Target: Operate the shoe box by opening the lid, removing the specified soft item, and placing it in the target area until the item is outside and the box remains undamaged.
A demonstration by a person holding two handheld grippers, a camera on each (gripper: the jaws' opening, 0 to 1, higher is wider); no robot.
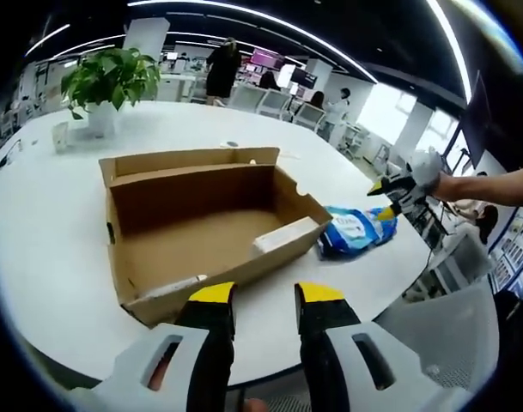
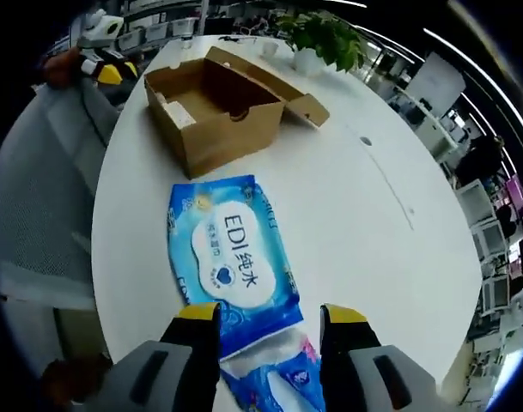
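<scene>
An open brown cardboard shoe box (image 1: 201,227) stands on the white round table (image 1: 46,232), its lid folded back on the far side. A white insert (image 1: 285,233) lies inside it. To the right of the box lies a blue soft pack of wipes (image 1: 357,230), outside it. My left gripper (image 1: 265,296) is open just short of the box's near wall, holding nothing. In the right gripper view the wipes pack (image 2: 231,266) lies flat on the table, its near end between the spread jaws of my right gripper (image 2: 270,316). The box (image 2: 214,103) is beyond it. My right gripper (image 1: 388,199) hovers at the pack's far end.
A potted plant (image 1: 111,79) stands at the table's far side, with a small white cup (image 1: 61,136) beside it. A grey chair (image 1: 441,330) is at the table's near edge. The table edge (image 2: 102,223) runs left of the pack. Desks and people fill the background.
</scene>
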